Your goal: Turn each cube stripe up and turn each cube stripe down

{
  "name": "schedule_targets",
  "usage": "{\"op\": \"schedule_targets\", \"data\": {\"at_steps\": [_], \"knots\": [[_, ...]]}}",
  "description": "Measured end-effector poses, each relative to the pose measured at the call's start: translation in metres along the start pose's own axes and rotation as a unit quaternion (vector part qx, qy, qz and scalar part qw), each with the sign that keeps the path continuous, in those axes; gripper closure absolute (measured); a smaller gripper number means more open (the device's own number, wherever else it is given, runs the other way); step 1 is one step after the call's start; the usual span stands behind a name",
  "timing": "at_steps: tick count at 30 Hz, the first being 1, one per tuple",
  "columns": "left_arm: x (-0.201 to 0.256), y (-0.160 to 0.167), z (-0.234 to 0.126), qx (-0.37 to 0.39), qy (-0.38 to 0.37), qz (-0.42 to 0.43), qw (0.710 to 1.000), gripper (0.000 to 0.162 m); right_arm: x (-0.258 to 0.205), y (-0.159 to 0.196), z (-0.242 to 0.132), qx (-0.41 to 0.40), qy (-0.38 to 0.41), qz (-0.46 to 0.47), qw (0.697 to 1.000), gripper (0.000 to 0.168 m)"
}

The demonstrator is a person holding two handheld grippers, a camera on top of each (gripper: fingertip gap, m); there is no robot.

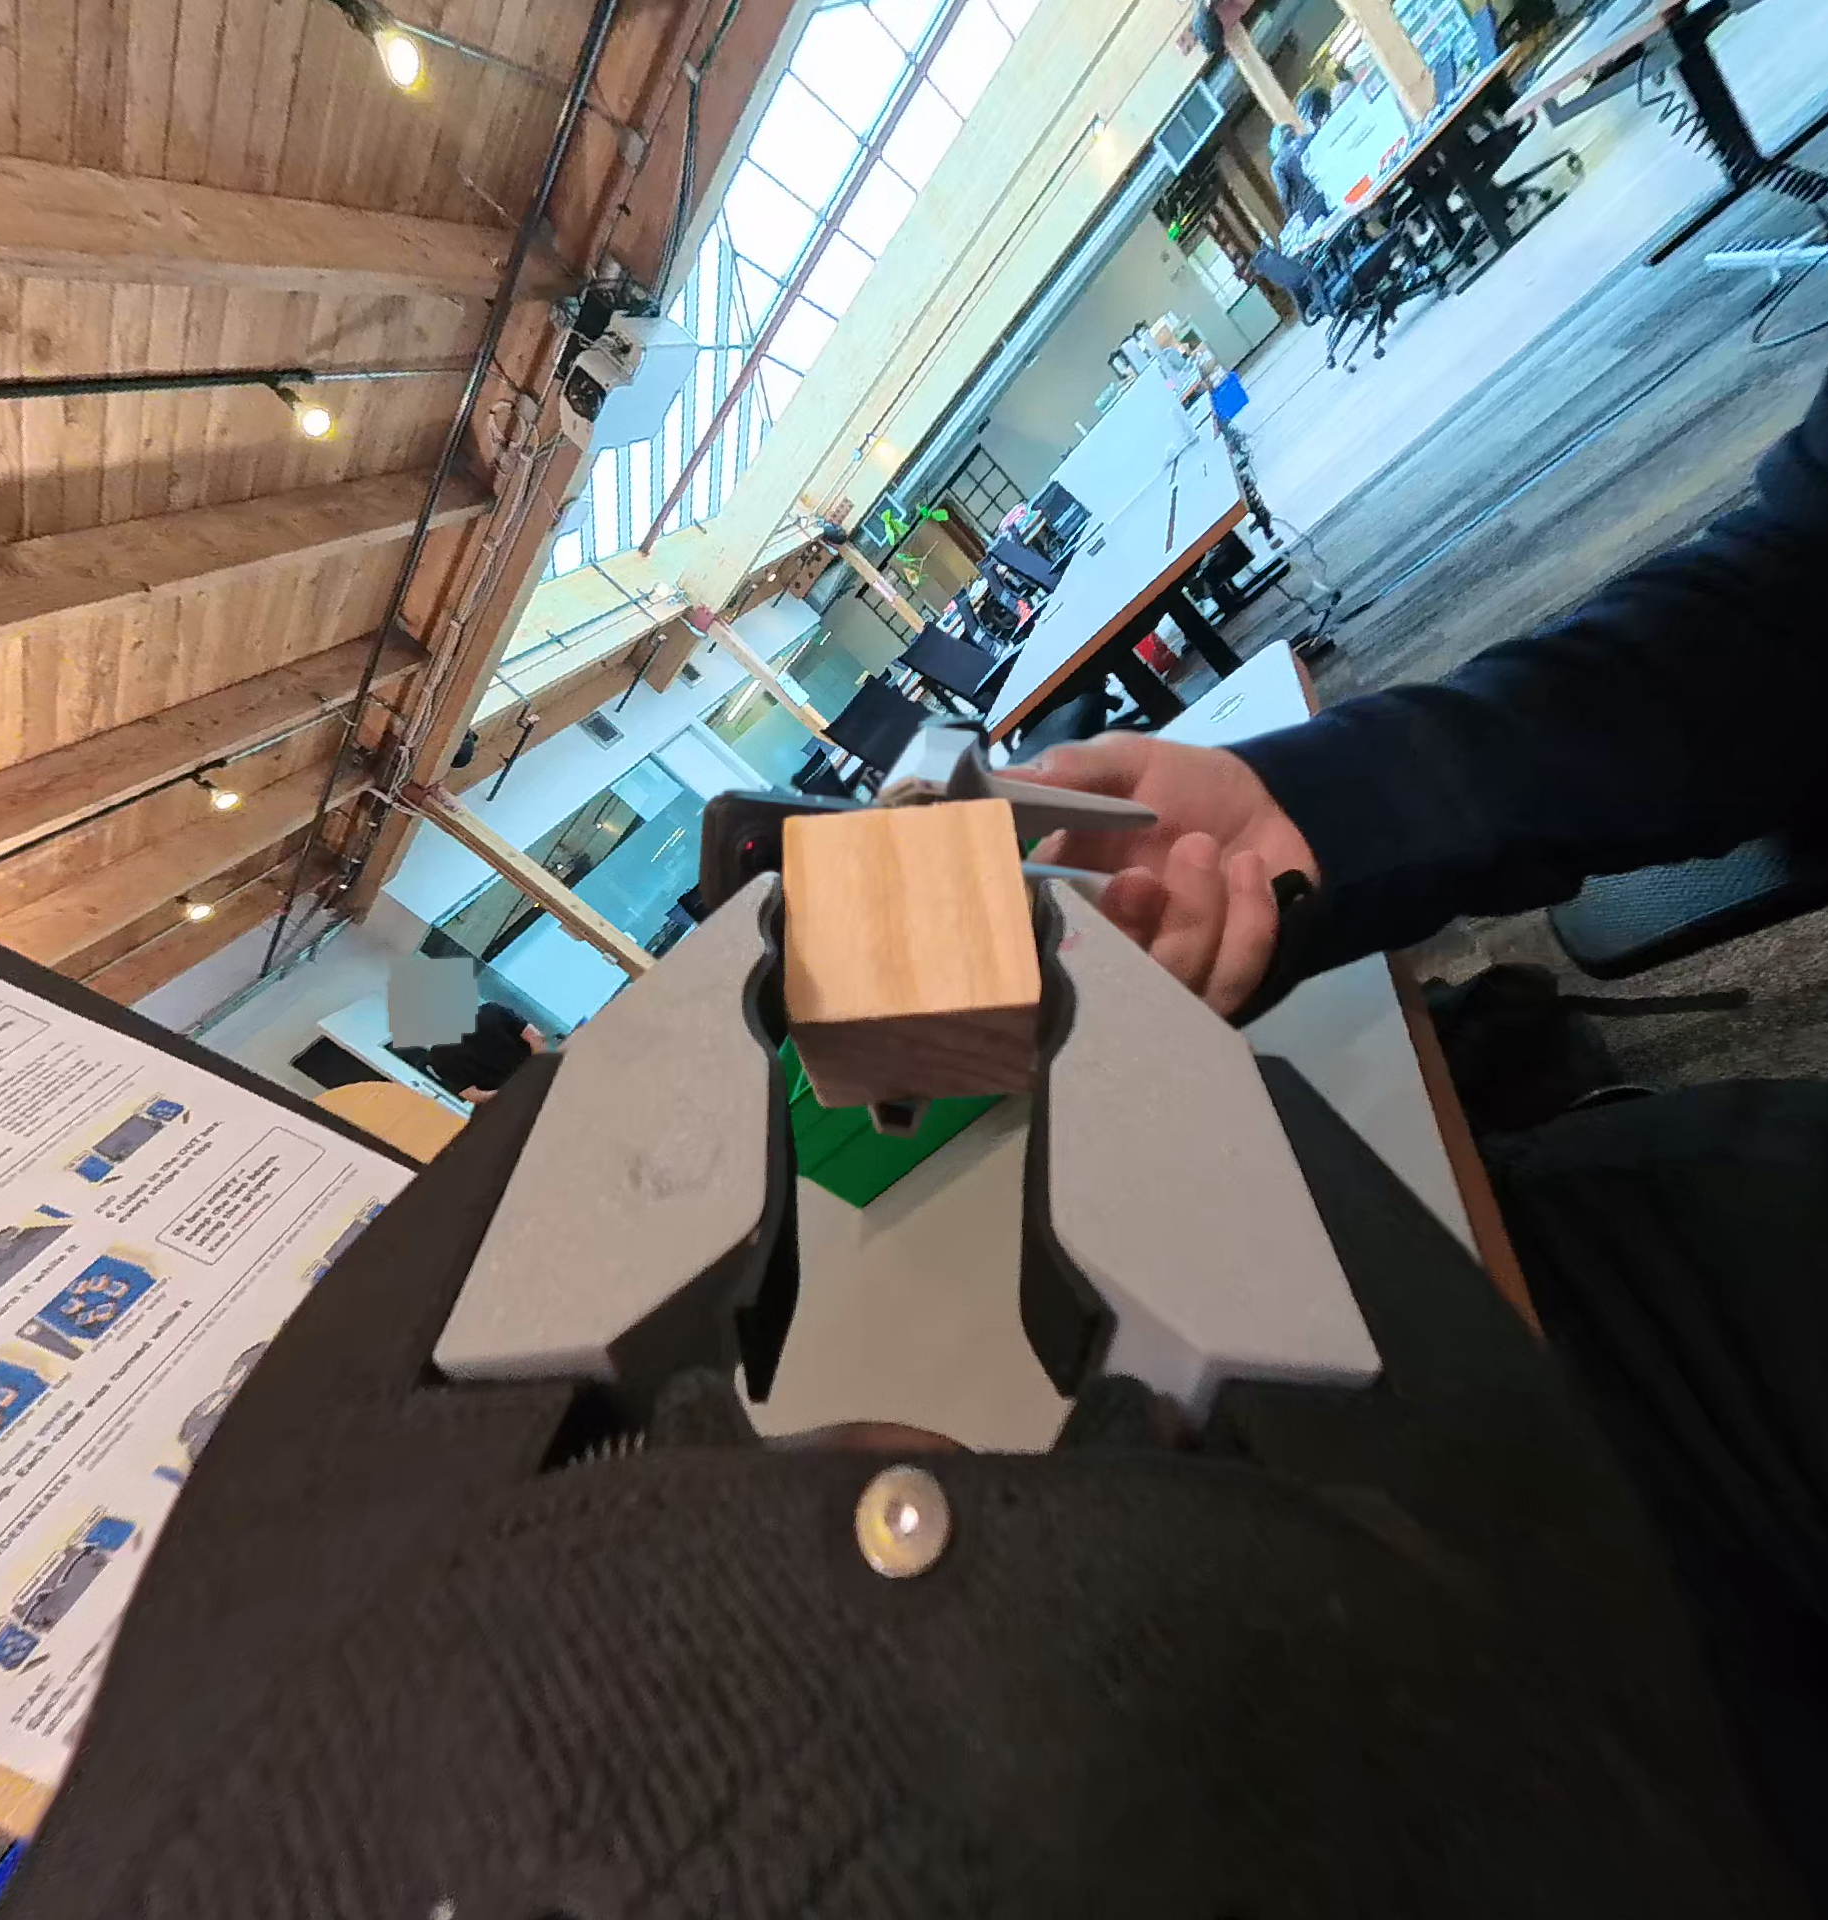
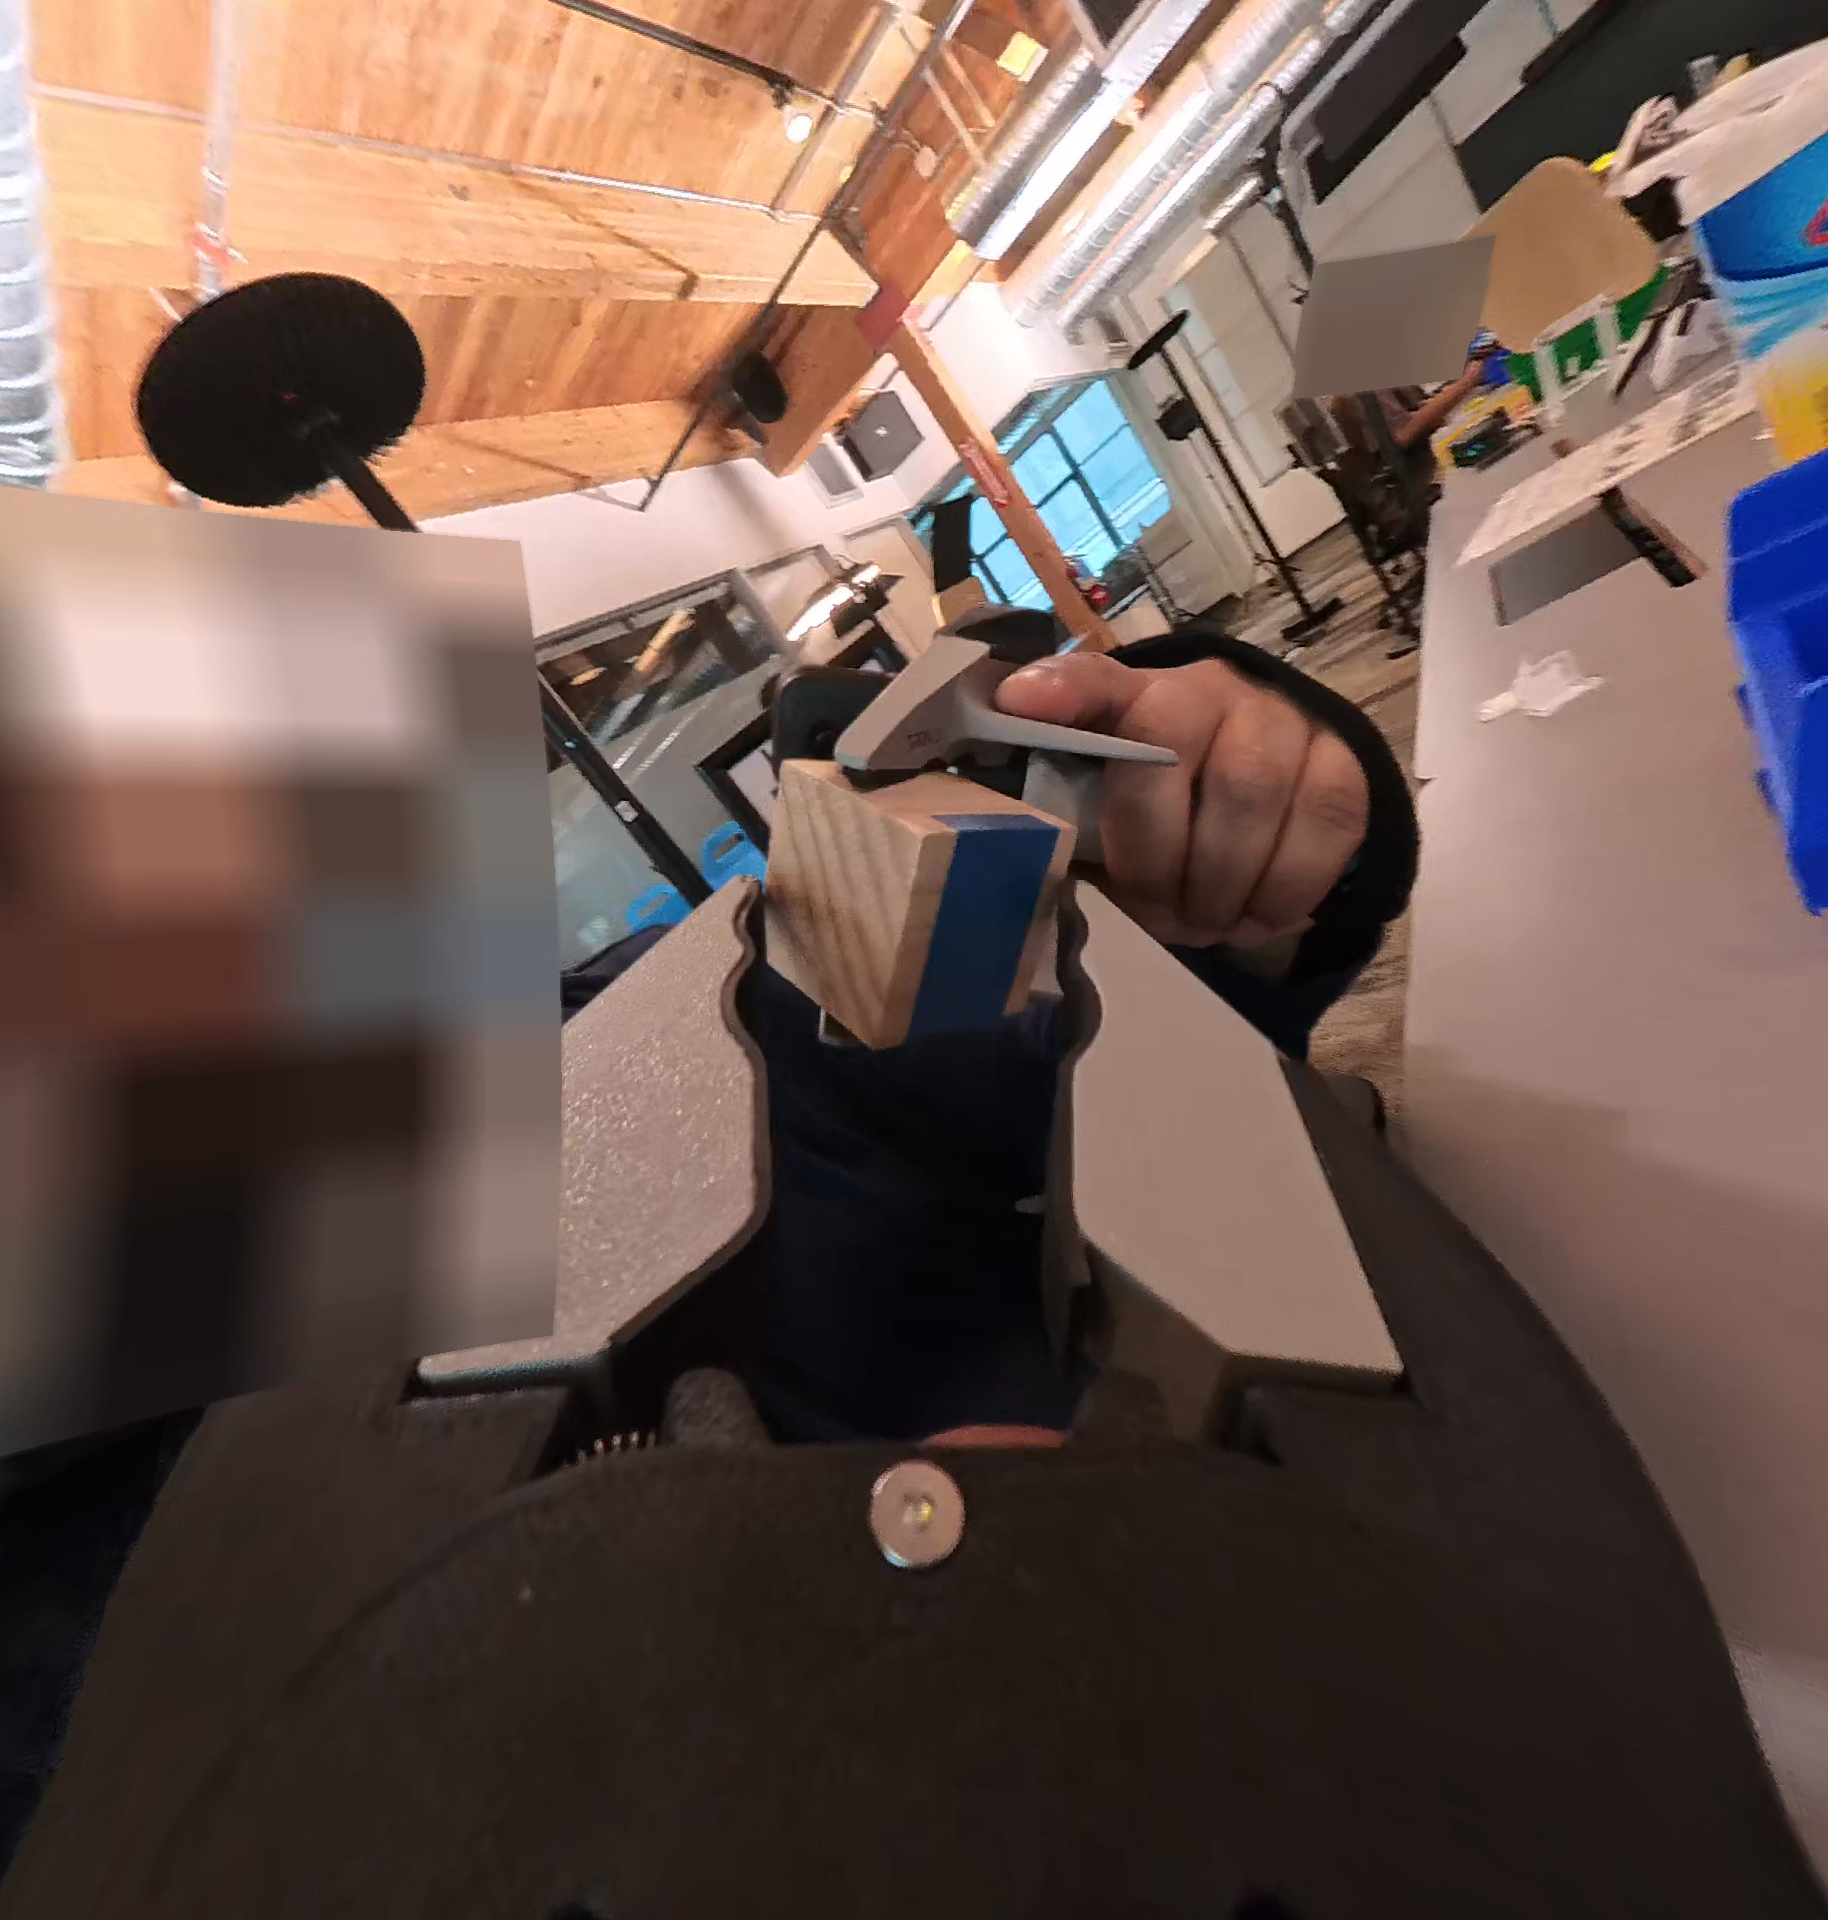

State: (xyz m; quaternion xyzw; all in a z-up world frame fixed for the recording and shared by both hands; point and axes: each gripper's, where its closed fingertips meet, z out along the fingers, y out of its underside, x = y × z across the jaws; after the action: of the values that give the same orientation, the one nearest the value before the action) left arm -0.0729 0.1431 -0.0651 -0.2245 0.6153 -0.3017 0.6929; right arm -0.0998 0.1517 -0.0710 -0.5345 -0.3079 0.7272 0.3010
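Observation:
One wooden cube [image 1: 910,914] is held in the air between both grippers. In the left wrist view my left gripper [image 1: 905,940] is shut on its two sides, and only plain wood faces show. The right gripper's fingers [image 1: 957,769] clamp it above and below from the far side. In the right wrist view the same cube [image 2: 868,914] shows a blue stripe [image 2: 983,914] on the face turned to the right. My right gripper [image 2: 910,925] is shut on it, and the left gripper's fingers [image 2: 910,727] pinch it top and bottom.
A green box [image 1: 868,1143] sits on the white table [image 1: 889,1299] below the cube. A printed instruction sheet [image 1: 110,1299] lies at the left. A blue bin [image 2: 1803,707] stands on the grey table [image 2: 1616,1039] at the right. A person's hands hold both grippers.

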Motion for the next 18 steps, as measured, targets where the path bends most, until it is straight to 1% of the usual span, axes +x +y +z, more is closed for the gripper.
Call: {"op": "schedule_targets", "data": {"at_steps": [1, 5, 9, 10, 12, 18], "knots": [[-0.001, 0.003, 0.001, -0.006, -0.004, 0.003, 1.0, 0.117, 0.002, -0.001, -0.001, 0.0, 0.013, -0.003, 1.0, 0.114], [-0.003, 0.01, 0.001, -0.016, -0.011, 0.009, 1.0, 0.117, 0.003, -0.004, -0.007, -0.012, 0.071, -0.039, 0.997, 0.118], [-0.007, 0.011, -0.001, -0.014, -0.015, 0.002, 1.0, 0.118, -0.015, -0.01, -0.011, -0.008, 0.065, -0.061, 0.996, 0.122], [-0.007, 0.011, -0.001, -0.012, -0.015, 0.0, 1.0, 0.118, -0.016, -0.01, -0.011, -0.011, 0.071, -0.066, 0.995, 0.121], [-0.006, 0.011, 0.0, -0.014, -0.012, -0.002, 1.0, 0.117, -0.011, -0.01, -0.011, -0.012, 0.093, -0.073, 0.993, 0.125], [-0.002, 0.018, 0.003, -0.035, -0.013, 0.02, 0.999, 0.118, -0.001, -0.014, -0.015, 0.002, 0.117, -0.058, 0.991, 0.115]]}}
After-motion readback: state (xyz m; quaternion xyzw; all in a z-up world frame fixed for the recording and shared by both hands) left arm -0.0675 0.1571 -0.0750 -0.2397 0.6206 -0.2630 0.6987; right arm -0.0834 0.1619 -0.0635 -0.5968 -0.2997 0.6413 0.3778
